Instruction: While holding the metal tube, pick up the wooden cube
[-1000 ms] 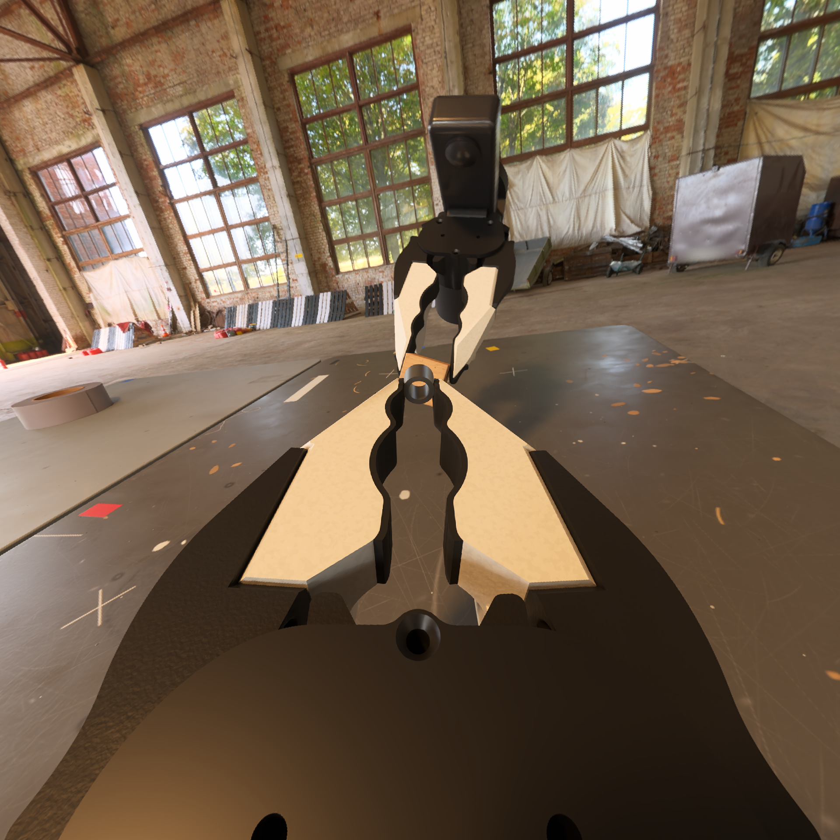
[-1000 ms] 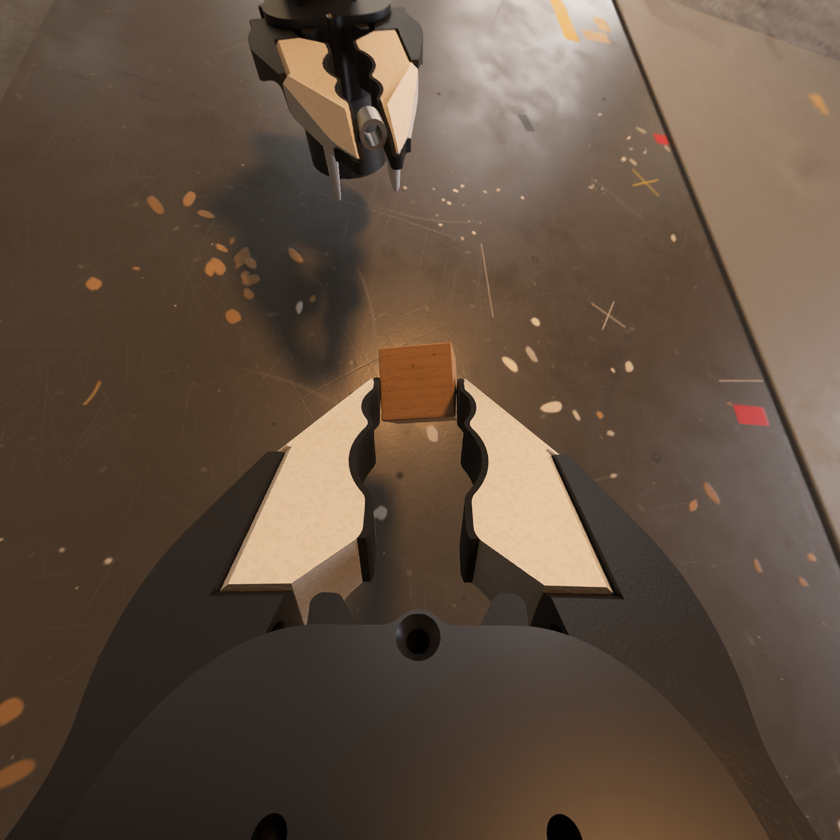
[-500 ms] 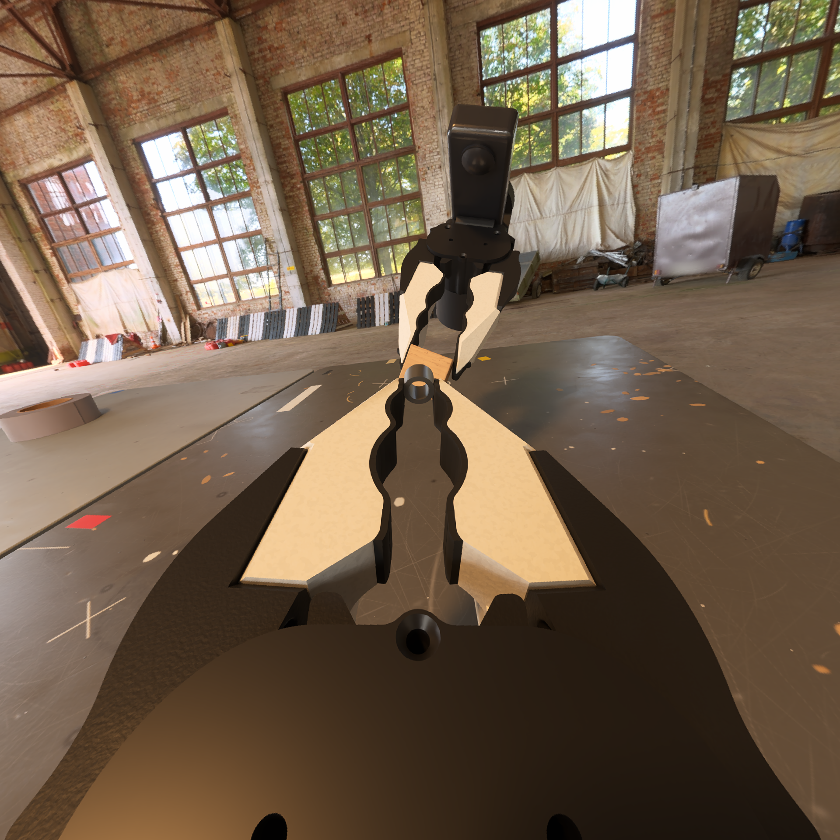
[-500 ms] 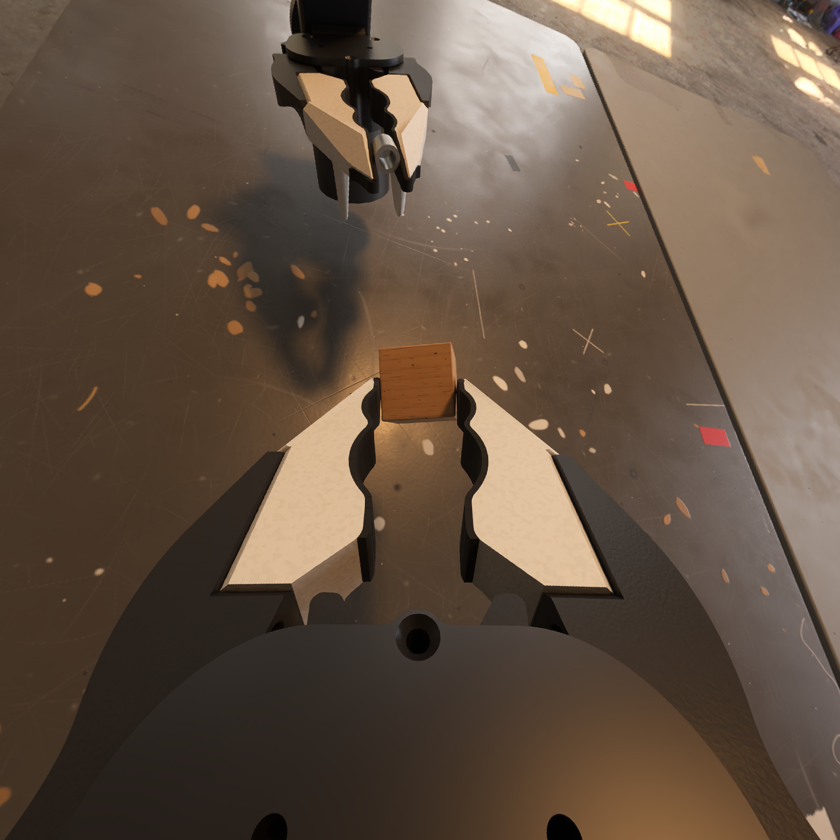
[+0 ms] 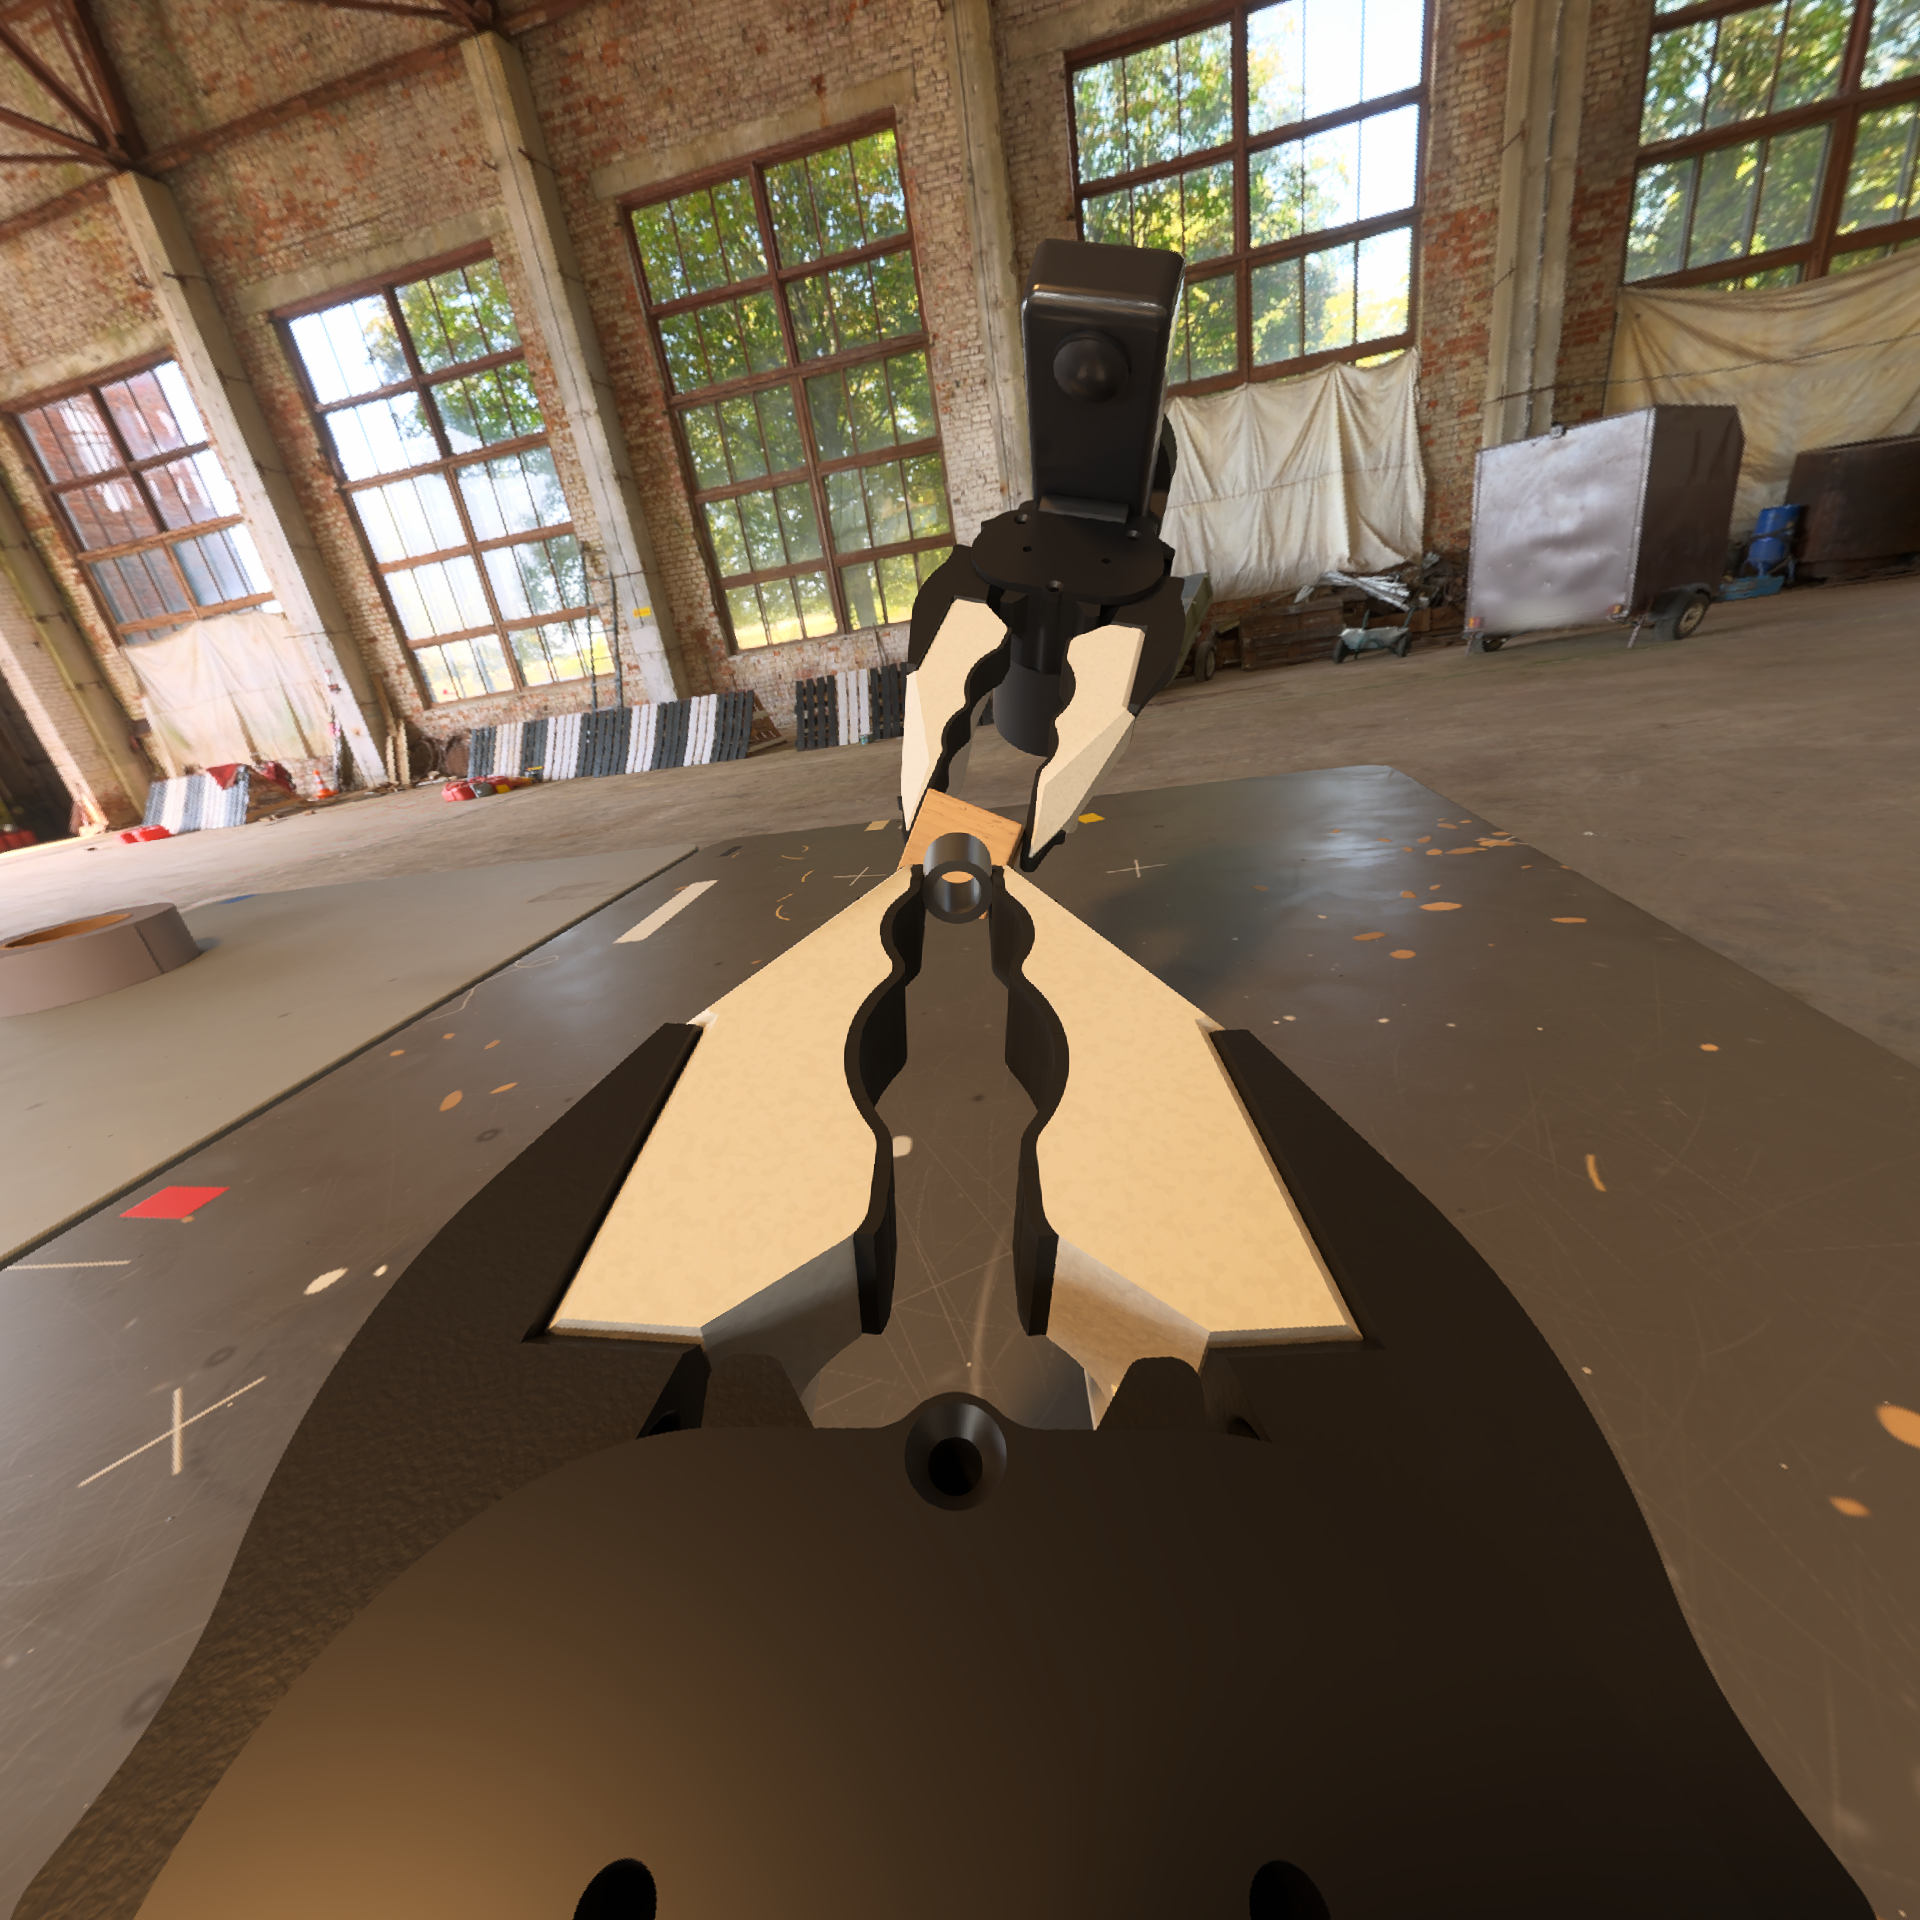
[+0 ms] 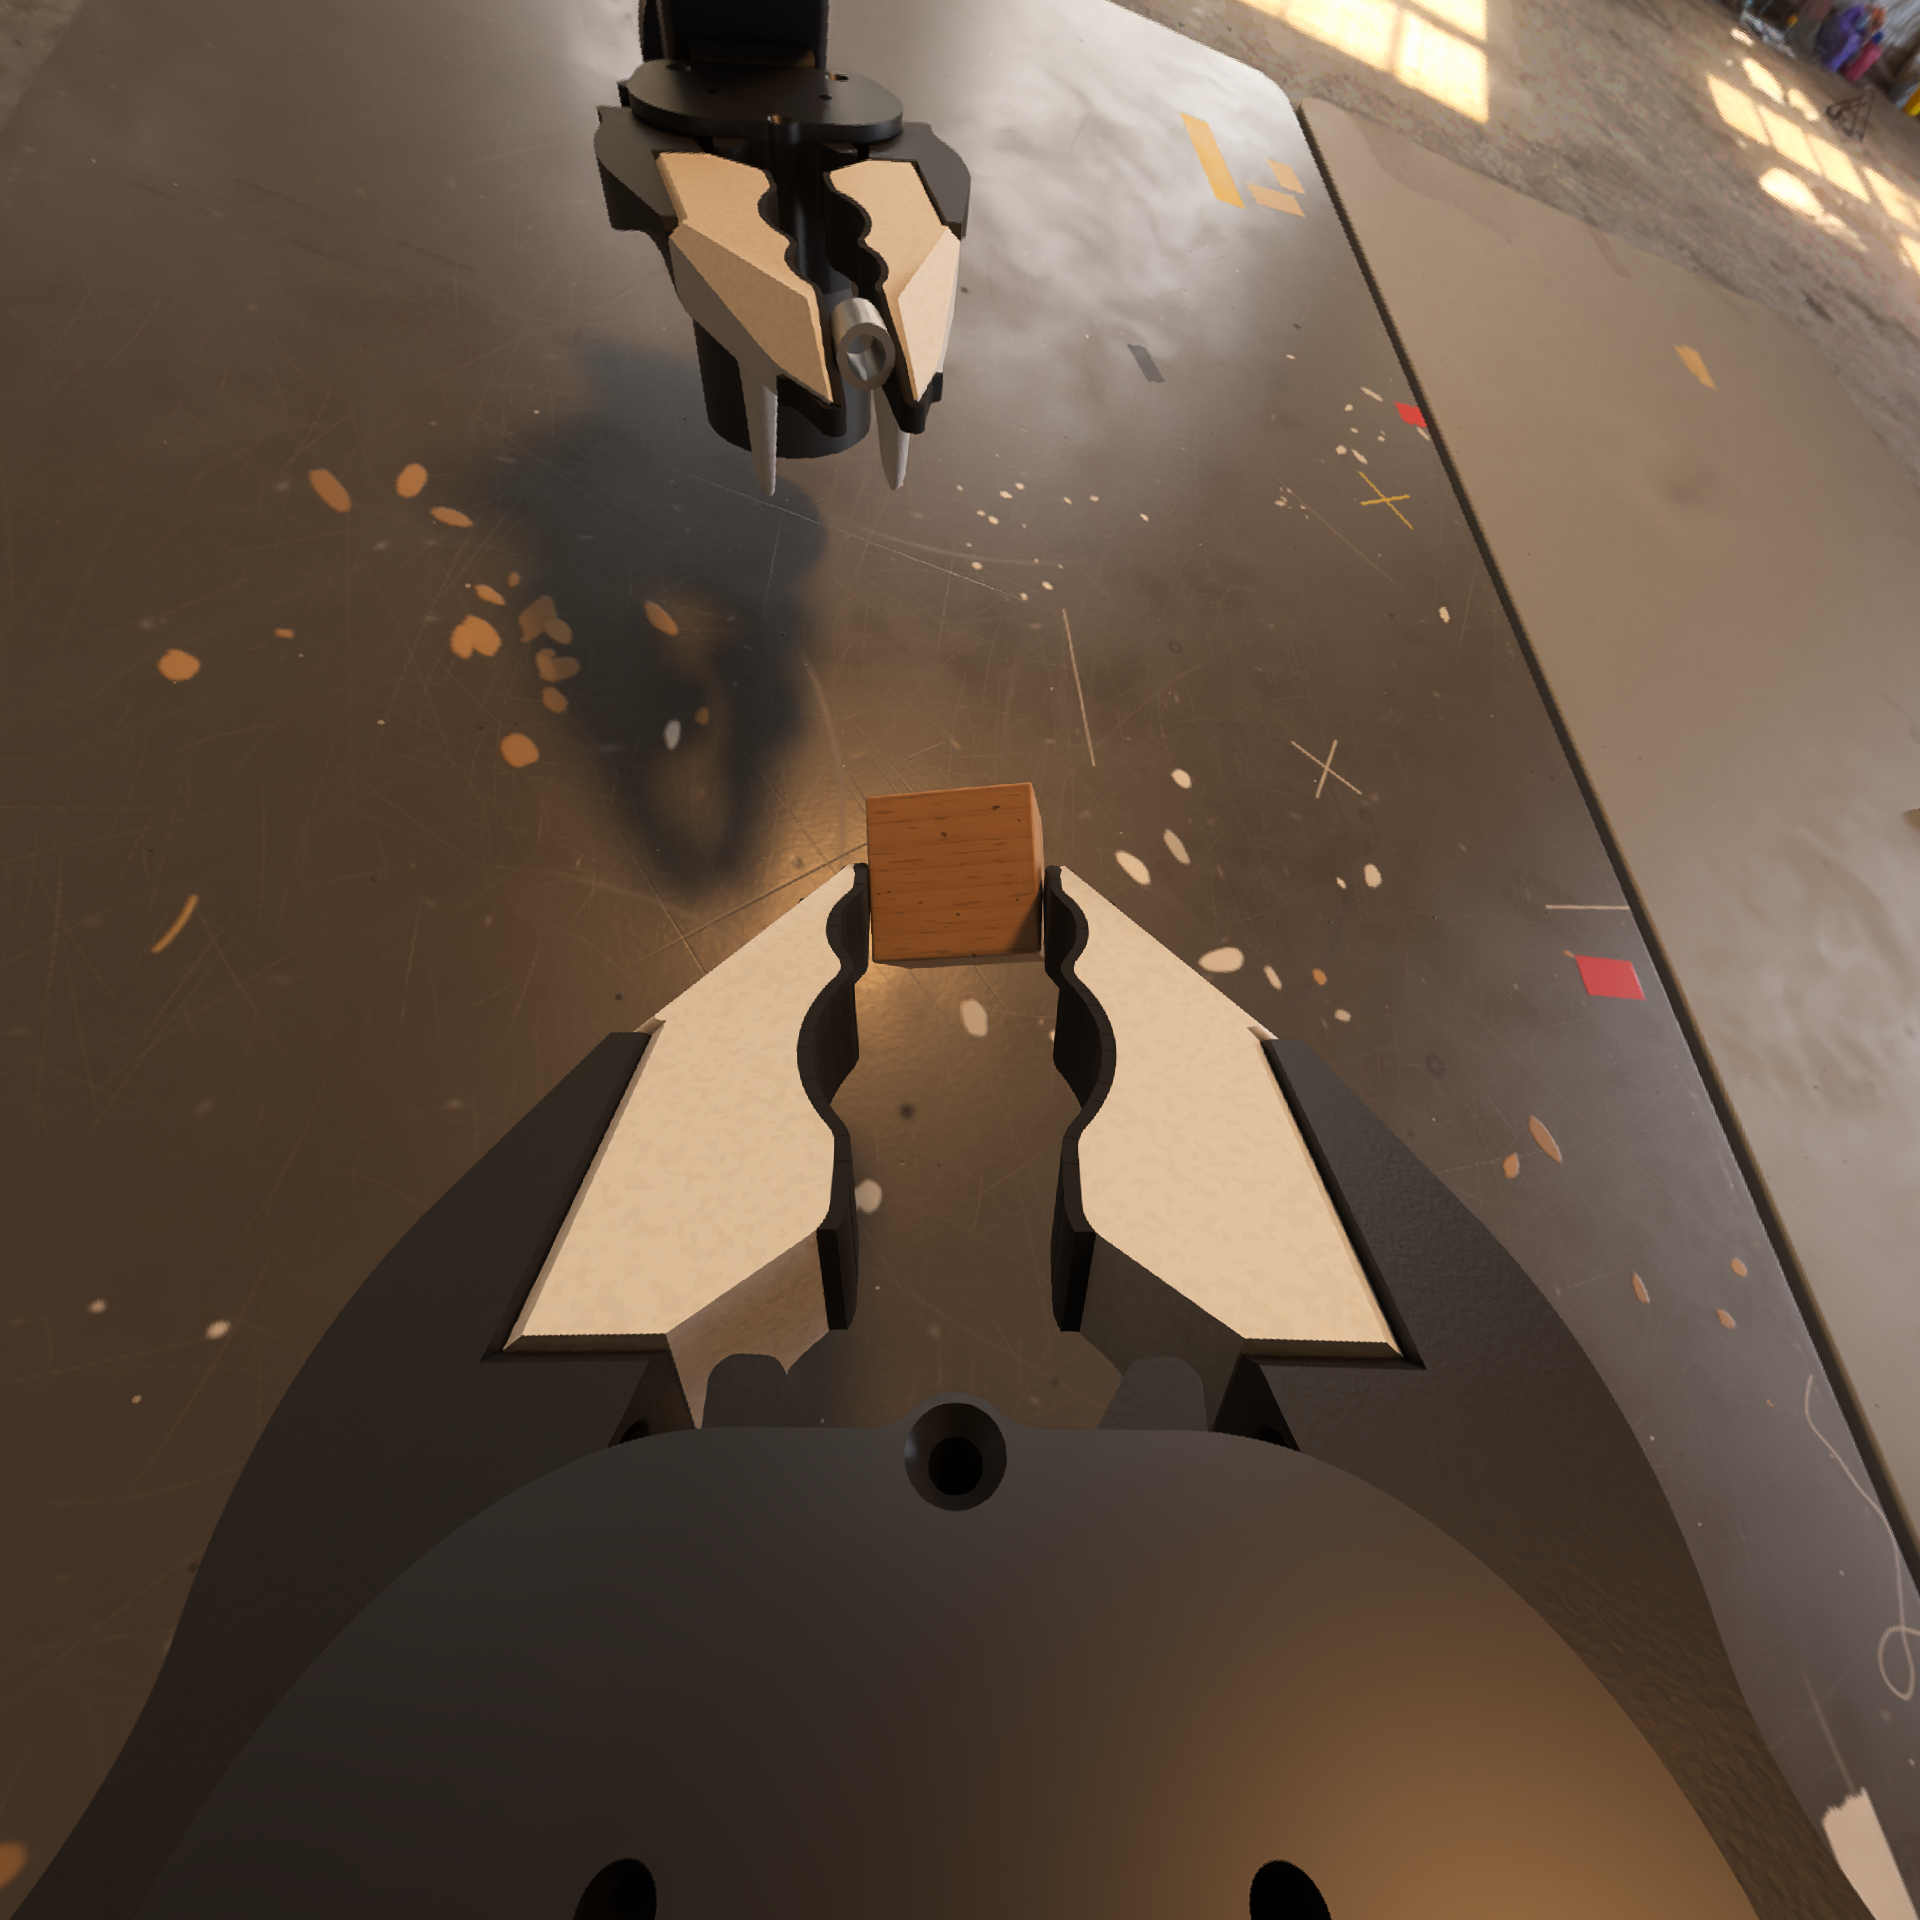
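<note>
The metal tube (image 5: 956, 890) is clamped at the tips of the left gripper (image 5: 958, 883). The wooden cube (image 6: 954, 871) is clamped by its flat side faces in the right gripper (image 6: 954, 896), apparently clear of the table (image 6: 312, 935). The cube is judged light, rigid and grippy; the tube smooth and likelier to slip.

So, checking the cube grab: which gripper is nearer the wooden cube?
Right. The right gripper clamps the wooden cube between its fingertips; the left gripper, holding the metal tube, hangs apart, facing it.

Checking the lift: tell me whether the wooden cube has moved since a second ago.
Yes. The wooden cube has risen: the table's red square has drifted toward it.
</note>
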